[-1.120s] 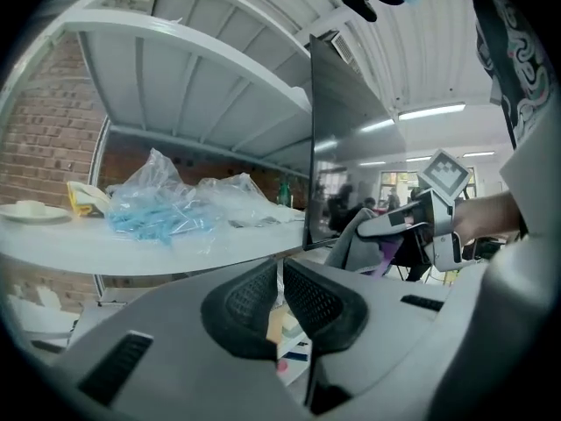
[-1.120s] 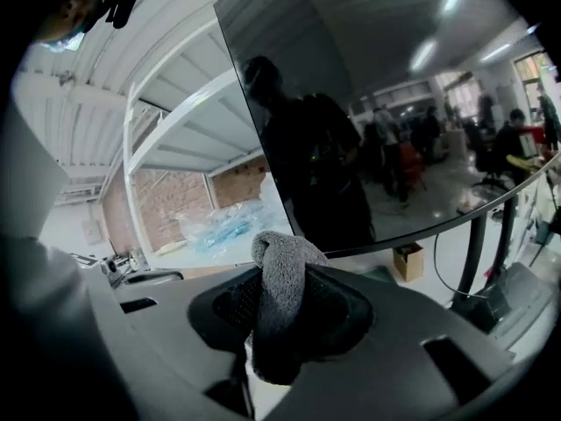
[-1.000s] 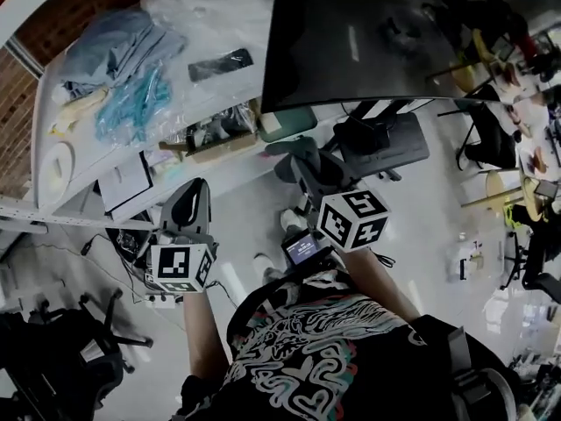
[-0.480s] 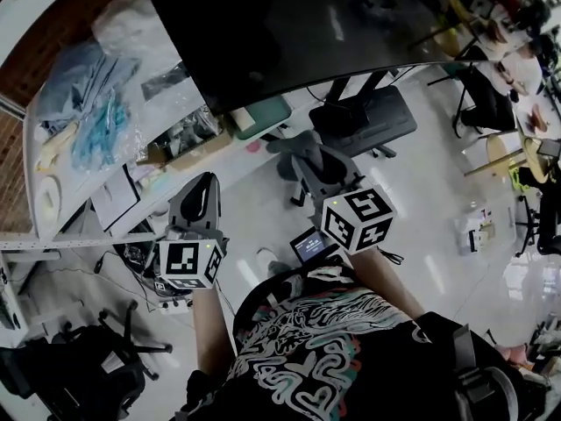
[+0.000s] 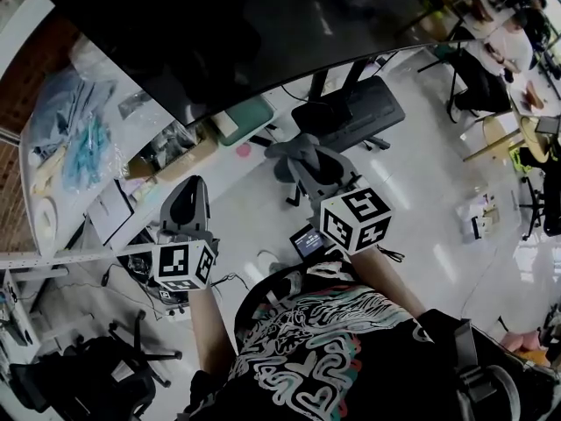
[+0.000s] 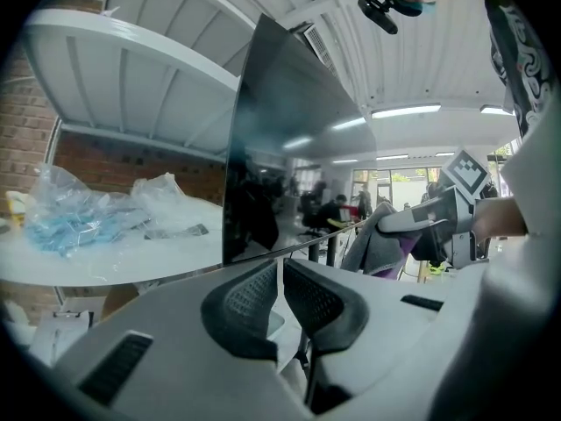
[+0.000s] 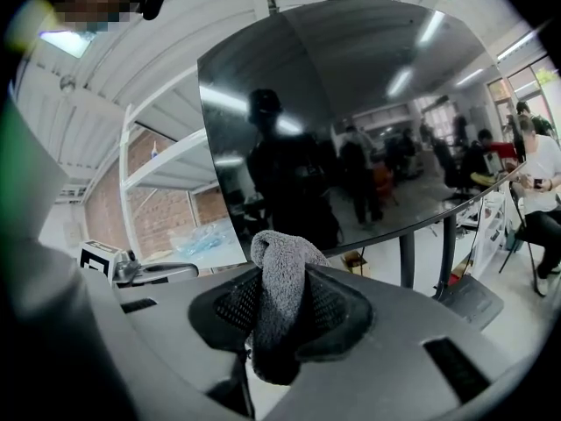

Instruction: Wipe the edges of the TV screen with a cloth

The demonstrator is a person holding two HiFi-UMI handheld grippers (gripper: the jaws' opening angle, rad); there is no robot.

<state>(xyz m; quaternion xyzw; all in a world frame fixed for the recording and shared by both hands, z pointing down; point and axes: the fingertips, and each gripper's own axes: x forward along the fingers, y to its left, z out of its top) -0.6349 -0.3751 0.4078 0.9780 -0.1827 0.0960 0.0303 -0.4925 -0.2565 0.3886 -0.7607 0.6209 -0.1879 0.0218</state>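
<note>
The dark TV screen (image 5: 263, 24) fills the top of the head view, its lower edge running just above both grippers. A grey cloth (image 7: 279, 274) sticks up out of the jaws of my right gripper (image 7: 279, 310), which is shut on it and faces the screen (image 7: 351, 112) from a little below its bottom edge. In the head view the cloth (image 5: 302, 152) shows ahead of the marker cube. My left gripper (image 6: 280, 279) is shut with nothing between its pads and points at the screen's left side edge (image 6: 289, 147). It sits to the left of the right one (image 5: 188, 196).
A white table (image 5: 149, 125) under the TV carries plastic bags with blue items (image 5: 79, 147), a green box (image 5: 244, 117) and a cardboard box (image 5: 171, 160). The TV's dark stand base (image 5: 355, 112) rests on the floor. An office chair (image 5: 79, 384) stands at lower left.
In the head view the TV has slid left and lower, now filling the top. Both grippers hold nearly the same places; the cloth stays in the right one.
</note>
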